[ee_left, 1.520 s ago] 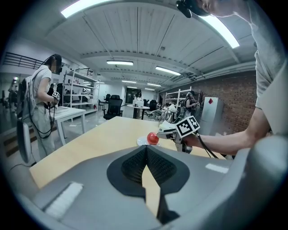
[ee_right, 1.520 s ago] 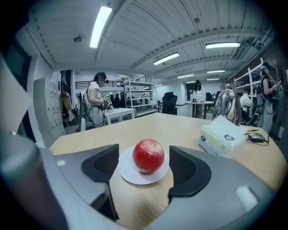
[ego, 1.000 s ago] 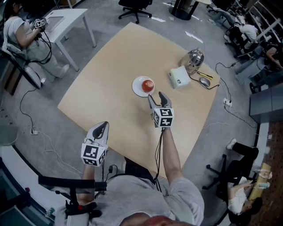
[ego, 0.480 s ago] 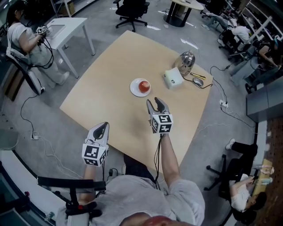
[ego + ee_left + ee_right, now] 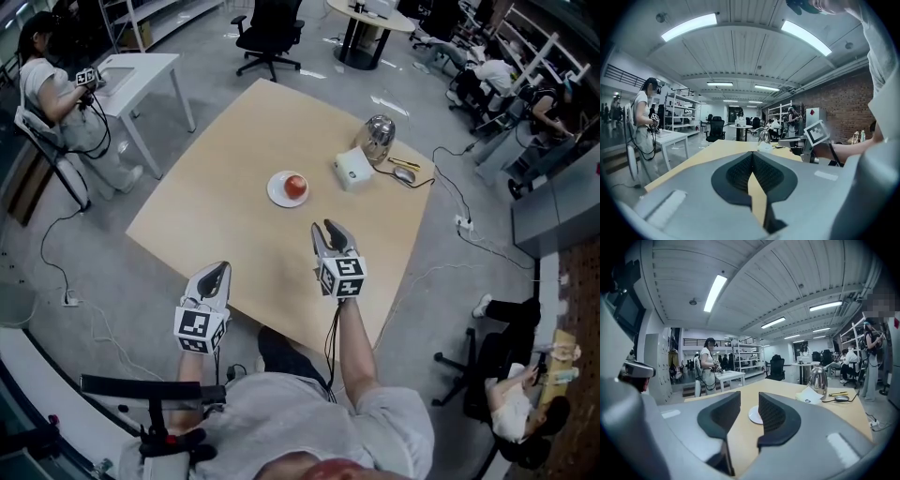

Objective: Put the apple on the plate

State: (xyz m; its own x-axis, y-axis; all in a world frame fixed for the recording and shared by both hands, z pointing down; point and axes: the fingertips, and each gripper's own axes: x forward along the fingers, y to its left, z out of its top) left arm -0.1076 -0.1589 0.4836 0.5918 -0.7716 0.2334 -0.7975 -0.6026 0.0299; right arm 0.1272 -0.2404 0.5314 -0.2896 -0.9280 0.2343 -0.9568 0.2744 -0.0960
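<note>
With the apple [image 5: 295, 185] on the plate [image 5: 275, 197] at upper centre, draw the right gripper [image 5: 325, 231] smoothly clear, its empty fingers just narrowing but apart; the left gripper [image 5: 214, 274] fingers meet.

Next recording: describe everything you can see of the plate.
The plate is small, round and white; it is too small in view to judge its material. It lies flat near the middle of the light wooden table. The red apple rests on it, off-centre toward the right in the head view. Nothing else touches it.
</note>
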